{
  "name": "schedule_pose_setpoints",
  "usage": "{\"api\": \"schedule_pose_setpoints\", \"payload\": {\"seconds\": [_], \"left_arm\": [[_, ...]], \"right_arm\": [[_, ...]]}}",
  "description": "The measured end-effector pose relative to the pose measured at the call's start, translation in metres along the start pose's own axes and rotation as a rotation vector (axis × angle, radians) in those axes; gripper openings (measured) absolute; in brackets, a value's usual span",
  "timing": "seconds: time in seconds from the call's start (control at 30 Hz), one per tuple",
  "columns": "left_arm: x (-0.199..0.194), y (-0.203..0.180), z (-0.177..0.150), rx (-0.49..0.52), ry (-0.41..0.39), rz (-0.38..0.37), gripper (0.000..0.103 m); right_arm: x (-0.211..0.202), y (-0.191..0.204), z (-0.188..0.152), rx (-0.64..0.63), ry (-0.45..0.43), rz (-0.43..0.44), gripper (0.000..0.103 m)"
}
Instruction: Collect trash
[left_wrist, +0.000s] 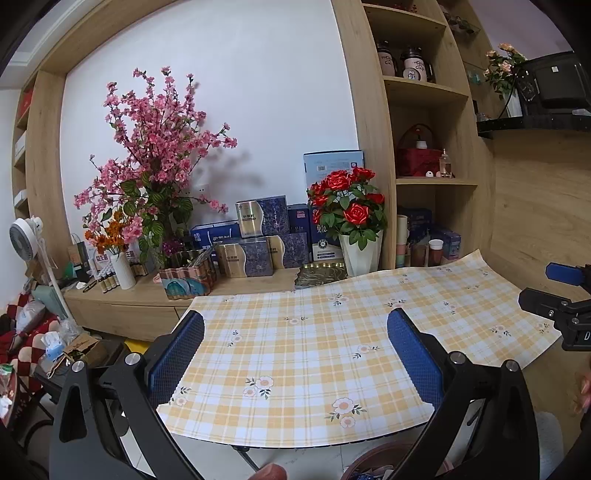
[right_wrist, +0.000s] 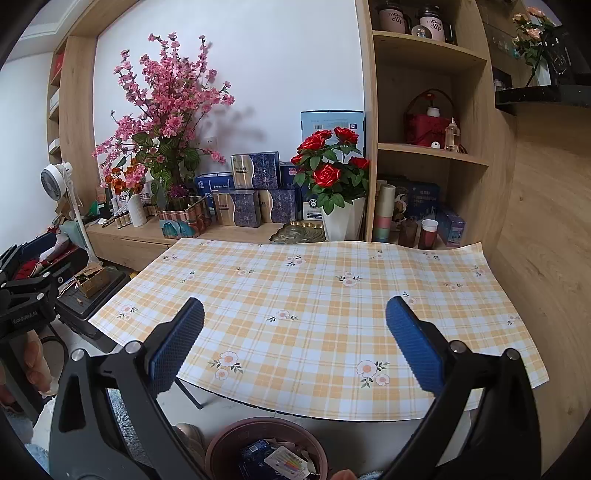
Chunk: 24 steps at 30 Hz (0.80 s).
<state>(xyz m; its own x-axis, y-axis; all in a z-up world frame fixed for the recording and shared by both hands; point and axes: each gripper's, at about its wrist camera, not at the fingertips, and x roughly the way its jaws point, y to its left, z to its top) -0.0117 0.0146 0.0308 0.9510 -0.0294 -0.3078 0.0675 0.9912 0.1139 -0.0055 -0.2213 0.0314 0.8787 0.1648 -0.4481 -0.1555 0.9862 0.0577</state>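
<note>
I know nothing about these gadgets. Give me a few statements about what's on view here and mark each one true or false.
1. Both the left gripper and the right gripper are open and hold nothing. True.
2. Scraps of trash lie scattered on the checked tablecloth. False: no trash shows on the cloth.
3. The brown bin below the table's near edge already has packaging in it. True.
4. The red roses stand in a black pot. False: their pot is white.
5. A white fan stands at the left of the room. True.
6. The pink blossom branches stand on the tablecloth. False: they stand on the wooden counter behind it.
</note>
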Motion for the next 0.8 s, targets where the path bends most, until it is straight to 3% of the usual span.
{"api": "schedule_pose_setpoints", "payload": {"seconds": [0.8], "left_arm": [[0.0045,0.0051,0.0050,-0.029,0.040,0.004,0.097]], "right_arm": [[-0.0002,-0.0013,0.0010,0.003,0.001,0.000,0.097]]}}
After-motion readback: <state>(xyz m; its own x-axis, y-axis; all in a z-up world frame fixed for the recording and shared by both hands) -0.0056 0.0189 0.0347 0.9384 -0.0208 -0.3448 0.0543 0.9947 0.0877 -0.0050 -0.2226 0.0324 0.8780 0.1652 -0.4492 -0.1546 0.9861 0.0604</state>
